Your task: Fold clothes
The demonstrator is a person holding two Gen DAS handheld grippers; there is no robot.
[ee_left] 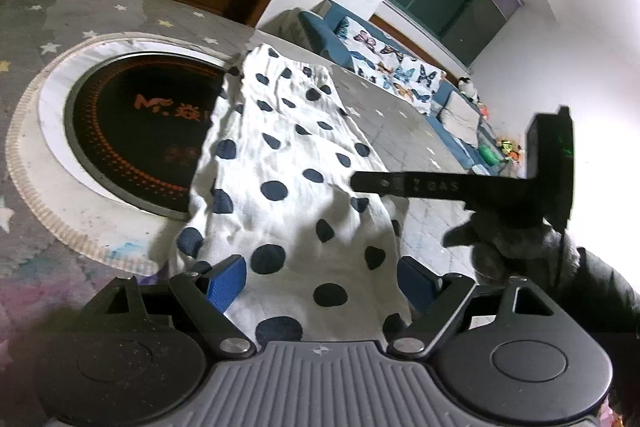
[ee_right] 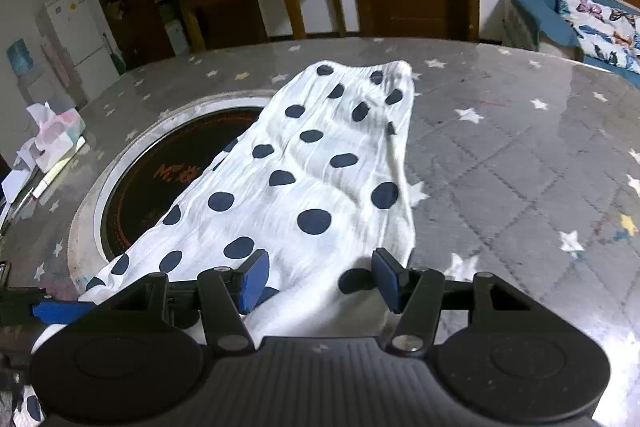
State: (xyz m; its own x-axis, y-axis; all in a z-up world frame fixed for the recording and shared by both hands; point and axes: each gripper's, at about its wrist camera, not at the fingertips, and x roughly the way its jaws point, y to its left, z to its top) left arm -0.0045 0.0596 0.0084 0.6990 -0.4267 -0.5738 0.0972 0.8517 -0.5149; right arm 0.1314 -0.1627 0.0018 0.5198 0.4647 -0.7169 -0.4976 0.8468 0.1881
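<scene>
Polka-dot garment point(ee_right: 316, 171) on star-patterned table point(ee_right: 520, 155)

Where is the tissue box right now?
Only the right wrist view shows the tissue box: at the table's far left edge, left of the round black cooktop, clear of the polka-dot garment.

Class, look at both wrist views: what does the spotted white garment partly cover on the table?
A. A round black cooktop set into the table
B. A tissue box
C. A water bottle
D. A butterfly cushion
A: the left edge of the spotted white garment lies over the rim of the round black cooktop in both views.
</scene>
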